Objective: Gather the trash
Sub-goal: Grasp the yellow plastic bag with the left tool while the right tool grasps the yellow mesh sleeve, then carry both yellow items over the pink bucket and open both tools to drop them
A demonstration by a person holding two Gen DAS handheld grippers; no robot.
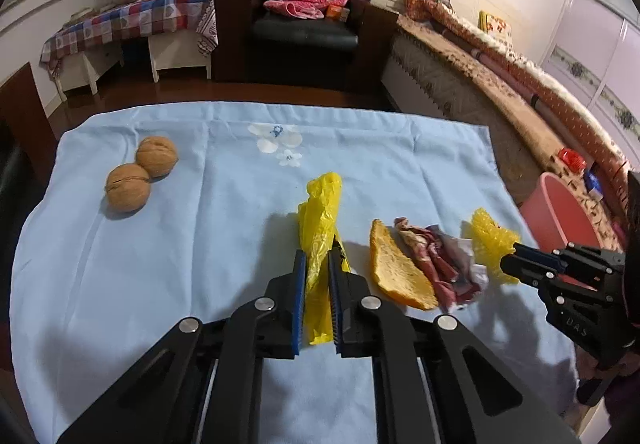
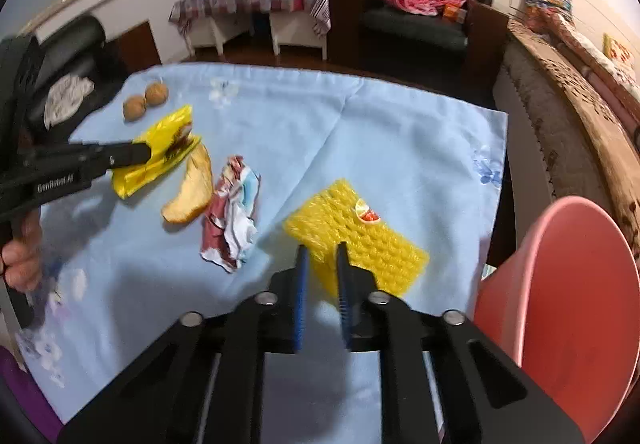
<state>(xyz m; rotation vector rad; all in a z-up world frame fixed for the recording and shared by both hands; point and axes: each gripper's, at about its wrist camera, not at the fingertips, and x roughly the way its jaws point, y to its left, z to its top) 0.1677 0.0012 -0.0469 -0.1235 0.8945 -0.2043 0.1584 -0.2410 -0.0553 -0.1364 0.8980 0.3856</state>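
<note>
My left gripper [image 1: 317, 258] is shut on a yellow plastic wrapper [image 1: 320, 211], held just above the blue cloth; it also shows in the right wrist view [image 2: 164, 147]. My right gripper [image 2: 321, 250] is shut on a yellow bubble-wrap piece [image 2: 360, 236] with an orange sticker, lifted slightly; the left wrist view shows it too [image 1: 490, 240]. Between them on the cloth lie an orange peel [image 1: 396, 268] [image 2: 192, 187] and a crumpled red-and-white paper wrapper [image 1: 436, 260] [image 2: 232, 211].
Two walnuts [image 1: 140, 171] [image 2: 146, 99] lie at the cloth's far left. A pink bin [image 2: 568, 296] [image 1: 560, 215] stands beside the table's right edge. The blue tablecloth [image 1: 224, 244] covers the table. A bed, a black armchair and a side table stand beyond.
</note>
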